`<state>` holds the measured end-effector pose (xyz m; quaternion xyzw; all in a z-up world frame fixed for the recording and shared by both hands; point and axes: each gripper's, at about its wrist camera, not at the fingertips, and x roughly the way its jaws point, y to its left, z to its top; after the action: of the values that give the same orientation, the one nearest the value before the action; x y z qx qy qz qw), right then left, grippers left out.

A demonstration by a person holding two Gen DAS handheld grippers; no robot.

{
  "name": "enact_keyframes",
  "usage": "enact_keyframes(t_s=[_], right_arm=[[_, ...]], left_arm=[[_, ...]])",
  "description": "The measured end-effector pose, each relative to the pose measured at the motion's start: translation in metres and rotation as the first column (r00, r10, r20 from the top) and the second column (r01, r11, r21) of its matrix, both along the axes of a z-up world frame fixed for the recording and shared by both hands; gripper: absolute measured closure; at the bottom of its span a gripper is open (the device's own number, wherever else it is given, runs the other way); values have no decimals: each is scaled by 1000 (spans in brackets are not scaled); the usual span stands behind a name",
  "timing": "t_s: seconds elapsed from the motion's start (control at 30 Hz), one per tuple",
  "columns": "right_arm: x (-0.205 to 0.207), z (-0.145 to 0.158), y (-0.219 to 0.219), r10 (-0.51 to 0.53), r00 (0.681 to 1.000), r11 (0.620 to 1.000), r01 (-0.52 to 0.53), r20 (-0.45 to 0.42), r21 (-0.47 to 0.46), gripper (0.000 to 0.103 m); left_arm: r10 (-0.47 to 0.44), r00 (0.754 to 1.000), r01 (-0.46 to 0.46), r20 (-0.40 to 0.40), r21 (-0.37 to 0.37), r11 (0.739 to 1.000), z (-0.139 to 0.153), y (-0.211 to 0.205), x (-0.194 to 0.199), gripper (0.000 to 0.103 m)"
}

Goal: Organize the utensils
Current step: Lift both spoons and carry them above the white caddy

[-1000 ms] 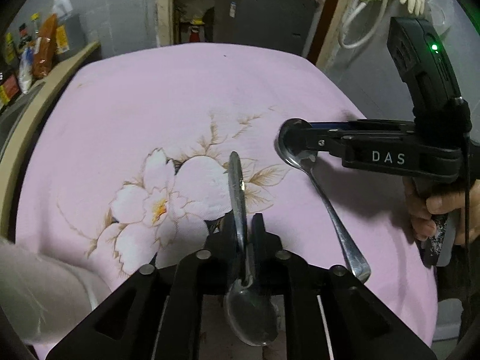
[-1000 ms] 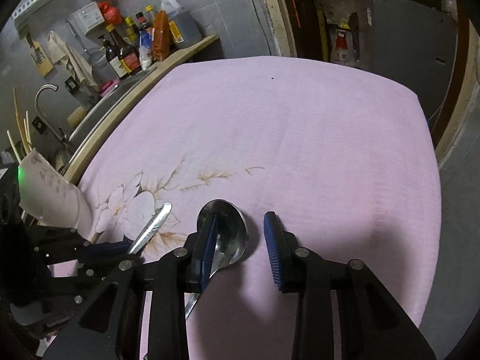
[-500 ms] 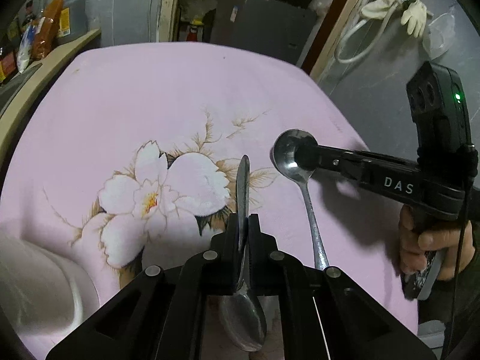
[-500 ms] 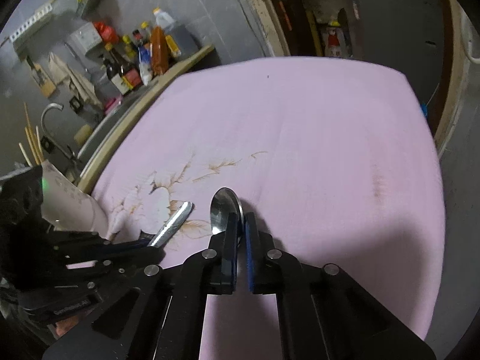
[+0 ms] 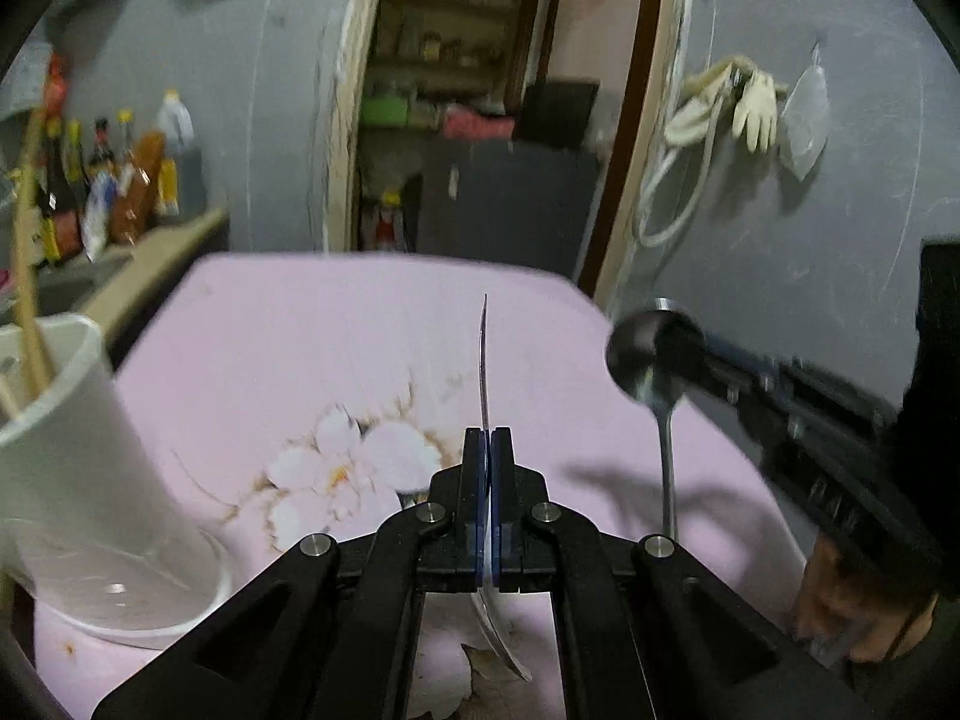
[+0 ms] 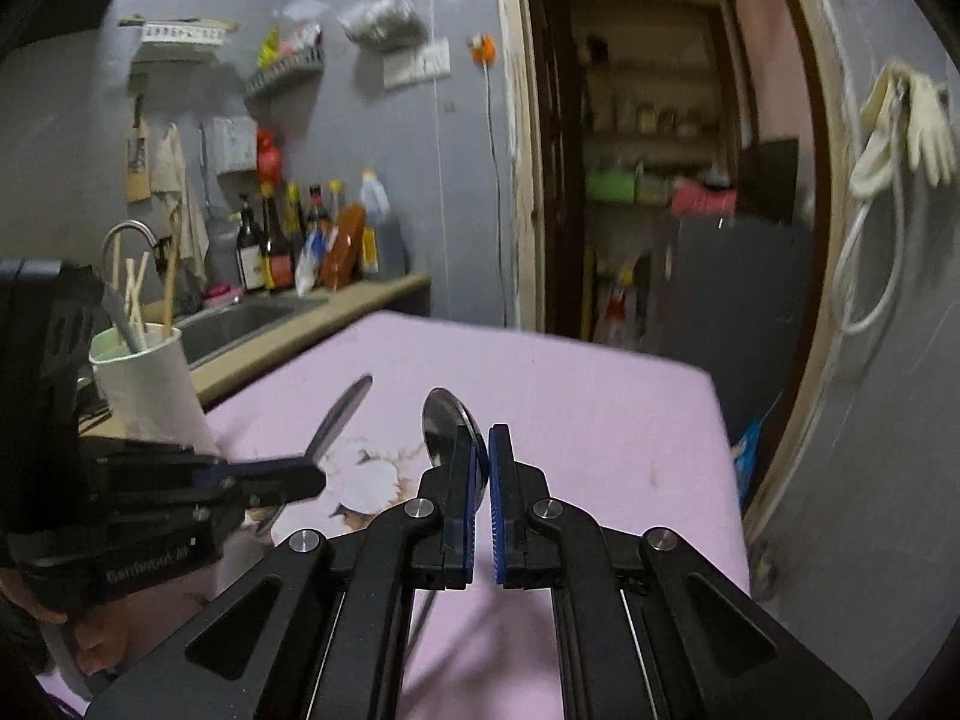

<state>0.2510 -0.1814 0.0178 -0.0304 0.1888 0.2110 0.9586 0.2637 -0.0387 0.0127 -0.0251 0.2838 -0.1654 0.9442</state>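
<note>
My left gripper is shut on a steel spoon, handle pointing up and forward, bowl hanging below the fingers. It is lifted above the pink floral cloth. My right gripper is shut on a second steel spoon by its bowel end; in the left wrist view that spoon hangs handle-down, off the cloth. A white utensil cup with chopsticks stands at the left, and shows in the right wrist view.
A sink and tap and a counter with sauce bottles lie left of the table. A doorway is behind. Gloves and a hose hang on the right wall.
Both grippers have lifted their spoons off the cloth and tilted up. The right gripper closed on its spoon's bowl earlier. The white cup has come into view at the left.
</note>
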Motion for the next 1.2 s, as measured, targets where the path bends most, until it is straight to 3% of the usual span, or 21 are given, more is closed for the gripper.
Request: enact_keyframes(t_s=[0.17,0.57,0.67,0.9,1.03,1.2], right_arm=[[-17,12,6,-44,993,999,42,114,19,102],[-54,83,51,-106,918,993,77,382,90,102],[-56,100,74,-86,902,993,46,422,105,102],[-51,123,134,-36,880,991,-29,474,129,102],[-45,117,162,-26,870,995,-28,493,101,102],[-29,98,181,-24,883,998,-9,469,69,102]], left_arm=[[51,987,-49,152,-16,999,20,7,-25,103],[134,936,-103,325,-111,988,83,70,-60,103],[169,926,-121,338,-158,980,99,101,-67,103],[322,886,-240,333,-264,934,125,191,-78,103],[369,870,-280,328,-288,916,125,228,-75,103],[400,859,-313,320,-289,905,106,250,-60,103]])
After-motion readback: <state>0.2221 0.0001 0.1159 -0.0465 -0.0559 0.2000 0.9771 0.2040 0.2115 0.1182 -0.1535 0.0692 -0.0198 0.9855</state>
